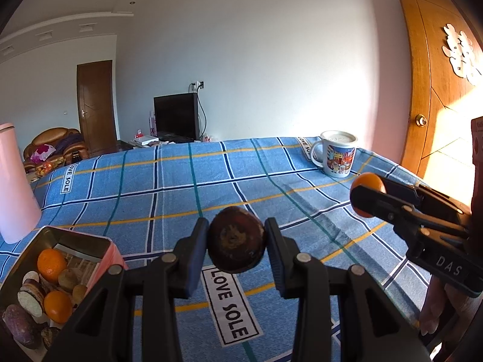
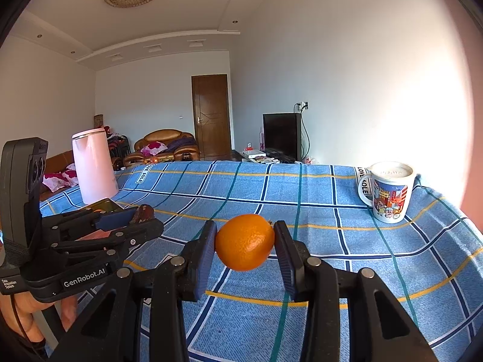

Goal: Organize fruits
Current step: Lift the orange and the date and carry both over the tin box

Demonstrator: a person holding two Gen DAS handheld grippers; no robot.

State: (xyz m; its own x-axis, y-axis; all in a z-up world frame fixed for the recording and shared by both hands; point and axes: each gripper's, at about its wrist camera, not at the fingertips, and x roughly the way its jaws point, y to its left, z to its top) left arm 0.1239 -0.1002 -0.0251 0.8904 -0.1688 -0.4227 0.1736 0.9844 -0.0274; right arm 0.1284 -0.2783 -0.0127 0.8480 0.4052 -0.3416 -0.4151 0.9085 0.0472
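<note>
Metal tin cropped, contents partly hidden

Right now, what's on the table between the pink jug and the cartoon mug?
Nothing but the checked blue tablecloth. In the right wrist view, the stretch from the pink jug to the cartoon mug is bare.

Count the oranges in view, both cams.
3: one orange held in the right gripper; two in the tin, an upper orange and a lower orange. Others may be buried.

LOVE SOLE — tablecloth, GenRobot.AI — left claw
</note>
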